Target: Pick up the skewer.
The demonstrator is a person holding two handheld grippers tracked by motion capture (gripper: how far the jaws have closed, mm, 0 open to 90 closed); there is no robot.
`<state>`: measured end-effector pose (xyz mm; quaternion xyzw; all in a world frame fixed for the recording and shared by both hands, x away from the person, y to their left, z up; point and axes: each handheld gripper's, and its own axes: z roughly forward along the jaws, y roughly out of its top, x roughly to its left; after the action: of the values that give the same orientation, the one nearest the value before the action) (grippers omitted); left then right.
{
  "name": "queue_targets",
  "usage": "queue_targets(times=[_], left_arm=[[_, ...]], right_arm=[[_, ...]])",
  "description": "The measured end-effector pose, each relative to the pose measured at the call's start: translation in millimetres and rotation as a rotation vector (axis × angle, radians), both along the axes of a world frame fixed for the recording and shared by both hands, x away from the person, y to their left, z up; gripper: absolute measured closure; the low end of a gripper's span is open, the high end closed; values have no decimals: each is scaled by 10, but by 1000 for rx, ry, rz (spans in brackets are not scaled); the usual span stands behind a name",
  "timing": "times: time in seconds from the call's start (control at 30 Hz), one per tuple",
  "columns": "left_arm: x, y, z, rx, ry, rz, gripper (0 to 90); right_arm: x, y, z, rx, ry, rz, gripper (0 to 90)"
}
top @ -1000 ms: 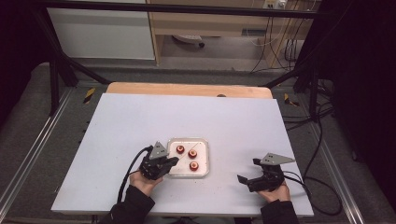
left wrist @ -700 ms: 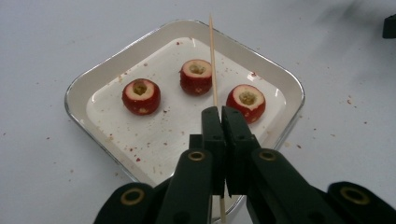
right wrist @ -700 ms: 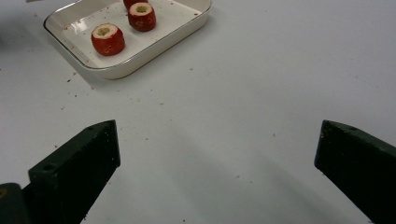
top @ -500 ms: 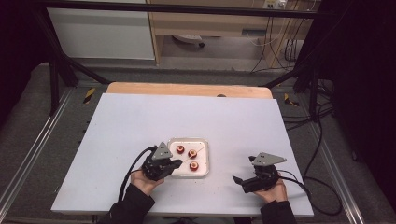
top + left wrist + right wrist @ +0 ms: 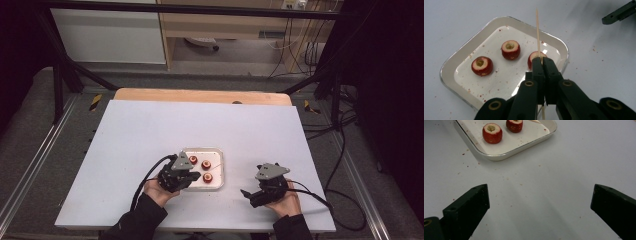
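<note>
The left gripper pinches a thin wooden skewer over the white tray, near the table's front edge, above three cored red fruits. The right gripper hovers beside the tray, jaws spread.

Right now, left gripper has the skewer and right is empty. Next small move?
Probably bring the right gripper, jaws wide open over bare table, to the nearest cored red fruit in the tray. The left gripper is shut on the skewer, tip past the tray, with nothing threaded on it in view.
</note>
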<state>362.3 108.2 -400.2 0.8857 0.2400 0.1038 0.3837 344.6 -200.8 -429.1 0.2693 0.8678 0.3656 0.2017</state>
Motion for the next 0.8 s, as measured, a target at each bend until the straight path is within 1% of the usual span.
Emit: queue_targets(times=[0.03,0.07,0.1,0.17,0.27,0.3,0.33,0.4,0.43,0.47,0.53,0.57,0.6,0.7,0.8], left_arm=[[-1,-19,4,2,-1,-2,886],[2,-32,8,5,-1,-8,886],[1,-52,11,5,-1,-12,886],[1,-93,13,10,-1,-21,886],[0,-154,11,20,5,-36,886],[-2,-174,12,24,7,-41,886],[-3,-193,14,27,7,-47,886],[-9,-231,18,28,8,-52,886],[-11,-249,24,30,8,-58,886],[-16,-288,32,38,5,-71,886],[-19,-308,37,45,5,-77,886],[-22,-331,39,46,5,-82,886],[-25,-353,41,51,8,-87,886],[-41,-426,45,55,10,-106,886],[-59,-529,45,72,10,-132,886]], right_arm=[[-15,38,33,-13,-20,13,46],[-15,38,33,-13,-20,13,46],[-21,64,58,-29,-38,25,57],[-28,80,70,-38,-43,29,62],[-46,135,94,-92,-71,58,86],[-50,148,97,-106,-79,68,95],[-50,148,97,-106,-79,68,95],[-74,189,109,-138,-103,96,135],[-76,200,114,-144,-112,108,149],[-81,211,121,-150,-116,117,158],[-85,223,126,-158,-123,123,169],[-90,246,137,-177,-129,140,189],[-93,260,140,-188,-133,145,198],[-108,294,139,-216,-149,168,232],[-125,314,143,-244,-173,189,274]])
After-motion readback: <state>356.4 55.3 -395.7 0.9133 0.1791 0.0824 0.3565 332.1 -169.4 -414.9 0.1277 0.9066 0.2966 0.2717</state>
